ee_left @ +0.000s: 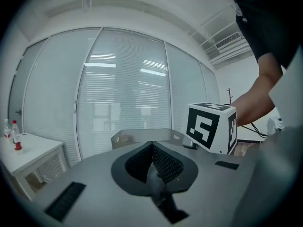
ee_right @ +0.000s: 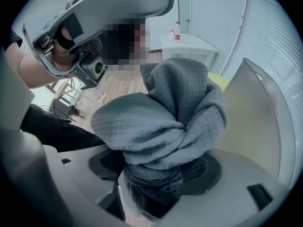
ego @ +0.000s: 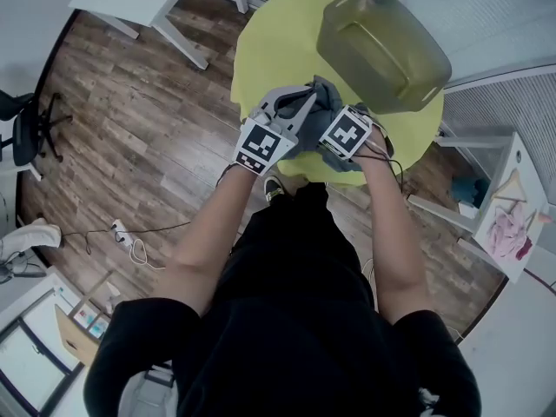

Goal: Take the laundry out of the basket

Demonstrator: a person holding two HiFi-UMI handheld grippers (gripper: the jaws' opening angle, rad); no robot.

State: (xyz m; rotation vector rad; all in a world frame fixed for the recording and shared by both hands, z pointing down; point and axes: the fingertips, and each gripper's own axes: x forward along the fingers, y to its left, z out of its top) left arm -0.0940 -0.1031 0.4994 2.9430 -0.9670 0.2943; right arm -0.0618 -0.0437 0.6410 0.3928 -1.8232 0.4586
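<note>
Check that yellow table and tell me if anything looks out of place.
Only the basket stands out: it sits at the yellow table's far edge, one corner seeming to reach past the rim, though the steep view may exaggerate that. The grey towel is just bunched up. No damage shows.

Soft, even indoor light fills all three views, and shadows on the yellow table (ego: 261, 50) are faint. Beyond the left gripper (ee_left: 152, 148), the blind-covered glass wall (ee_left: 123, 93) glows pale and carries streaks of reflected ceiling lamps. Both gripper views bend strongly and darken to black at the corners. The grey cloth (ee_right: 161, 122) in the right gripper (ee_right: 161, 161) lies so close that its lower folds look soft and dim.
</note>
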